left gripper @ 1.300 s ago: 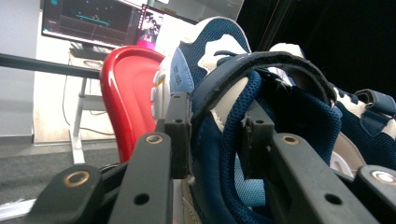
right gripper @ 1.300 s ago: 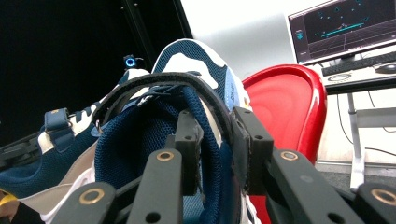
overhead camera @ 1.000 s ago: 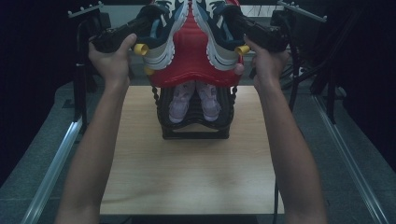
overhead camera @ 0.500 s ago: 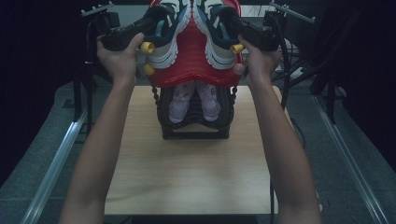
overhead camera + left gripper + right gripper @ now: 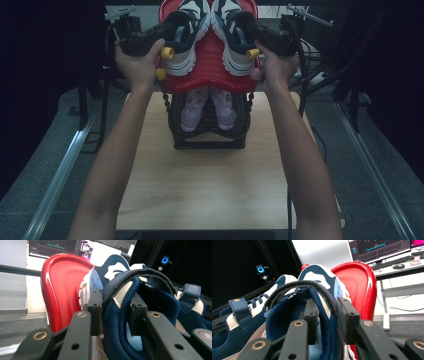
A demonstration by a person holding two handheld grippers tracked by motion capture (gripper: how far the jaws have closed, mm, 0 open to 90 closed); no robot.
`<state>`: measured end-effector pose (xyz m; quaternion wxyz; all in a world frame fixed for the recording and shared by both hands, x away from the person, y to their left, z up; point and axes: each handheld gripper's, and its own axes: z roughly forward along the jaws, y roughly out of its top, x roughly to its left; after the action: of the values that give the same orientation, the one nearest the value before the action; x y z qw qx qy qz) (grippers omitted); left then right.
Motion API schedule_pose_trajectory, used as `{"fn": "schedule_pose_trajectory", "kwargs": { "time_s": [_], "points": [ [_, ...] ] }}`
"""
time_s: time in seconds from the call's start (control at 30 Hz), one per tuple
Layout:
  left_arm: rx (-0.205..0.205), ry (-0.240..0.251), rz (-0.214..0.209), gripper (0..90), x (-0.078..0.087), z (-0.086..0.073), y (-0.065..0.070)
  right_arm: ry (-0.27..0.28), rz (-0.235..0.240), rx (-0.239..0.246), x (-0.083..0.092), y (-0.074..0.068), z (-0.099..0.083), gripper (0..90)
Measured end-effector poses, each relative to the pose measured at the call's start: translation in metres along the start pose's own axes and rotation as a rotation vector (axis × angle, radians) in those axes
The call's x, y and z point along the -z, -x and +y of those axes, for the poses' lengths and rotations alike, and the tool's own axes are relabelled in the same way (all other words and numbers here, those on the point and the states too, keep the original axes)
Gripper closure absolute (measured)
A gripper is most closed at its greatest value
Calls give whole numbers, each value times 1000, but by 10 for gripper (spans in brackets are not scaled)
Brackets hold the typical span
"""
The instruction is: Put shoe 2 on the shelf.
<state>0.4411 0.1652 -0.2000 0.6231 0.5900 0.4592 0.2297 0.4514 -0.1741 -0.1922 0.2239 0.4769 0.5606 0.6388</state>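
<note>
Wooden table (image 5: 210, 185) at lower centre carries the black rack (image 5: 209, 142). Upper frame: my left gripper (image 5: 115, 312) pinches the left navy sneaker's (image 5: 182, 42) collar, my right gripper (image 5: 329, 322) the right navy sneaker's (image 5: 235, 40). Both rest on the red tray (image 5: 207, 62); release remains.
</note>
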Motion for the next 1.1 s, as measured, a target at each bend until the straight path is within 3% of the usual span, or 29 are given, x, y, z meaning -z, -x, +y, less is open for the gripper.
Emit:
{"fn": "schedule_pose_trajectory", "kwargs": {
  "time_s": [0.2,0.3,0.5,0.87,1.1],
  "points": [
    [-46,-24,6,624,-4,-9,-3,-54,54,37,-7,-1,-4,647],
    [-45,-20,-18,573,-2,-7,-4,-74,56,64,-8,-5,-4,599],
    [-36,-32,-31,484,5,-3,-9,-103,119,59,-3,-3,2,423],
    [-27,-12,-58,441,23,-5,-18,-58,173,104,13,-4,-5,366],
    [-43,-15,-71,439,32,-11,-27,-40,190,121,26,5,-9,365]
  ]
}}
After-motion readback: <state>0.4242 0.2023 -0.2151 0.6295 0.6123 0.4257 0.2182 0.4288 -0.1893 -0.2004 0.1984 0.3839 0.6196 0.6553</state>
